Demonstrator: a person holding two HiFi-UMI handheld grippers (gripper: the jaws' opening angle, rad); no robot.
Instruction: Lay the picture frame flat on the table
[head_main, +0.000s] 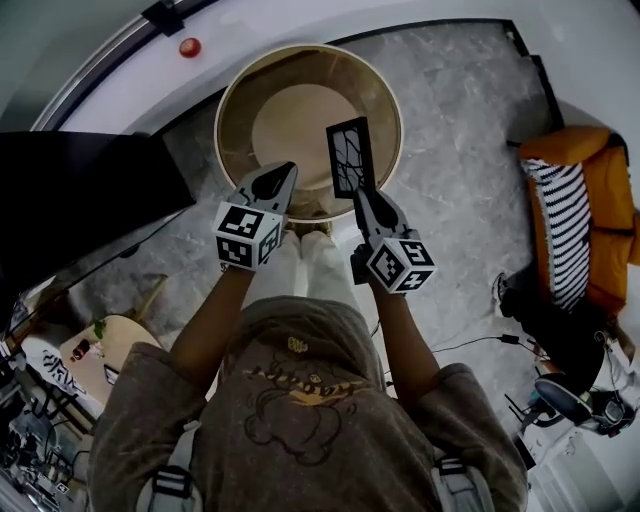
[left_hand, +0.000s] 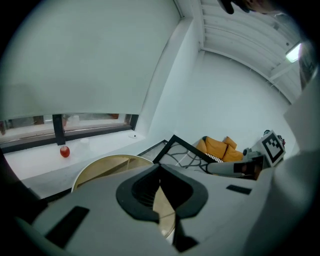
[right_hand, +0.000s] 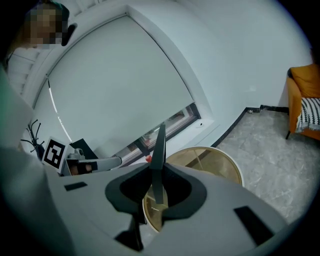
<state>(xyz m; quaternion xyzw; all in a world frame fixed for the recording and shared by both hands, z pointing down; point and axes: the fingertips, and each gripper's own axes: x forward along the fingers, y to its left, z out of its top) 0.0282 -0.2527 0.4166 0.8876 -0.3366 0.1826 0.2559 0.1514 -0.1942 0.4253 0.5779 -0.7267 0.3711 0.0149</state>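
A black picture frame (head_main: 351, 155) with a branch-like pattern is held up above the round wood-rimmed table (head_main: 236, 90), tilted. My right gripper (head_main: 363, 194) is shut on its near edge. The right gripper view shows the frame (right_hand: 159, 150) edge-on, pinched between the pads of the right gripper (right_hand: 157, 186). My left gripper (head_main: 284, 178) hovers over the table's near rim, left of the frame and apart from it. In the left gripper view the left gripper (left_hand: 160, 172) has its jaws together with nothing in them, and the frame (left_hand: 184, 152) is just beyond to the right.
A red round object (head_main: 190, 47) sits on the window sill behind the table. An orange armchair with a striped cushion (head_main: 585, 215) stands at the right on the grey stone floor. A dark piece of furniture (head_main: 80, 190) is at the left, a small side table (head_main: 105, 350) at the lower left.
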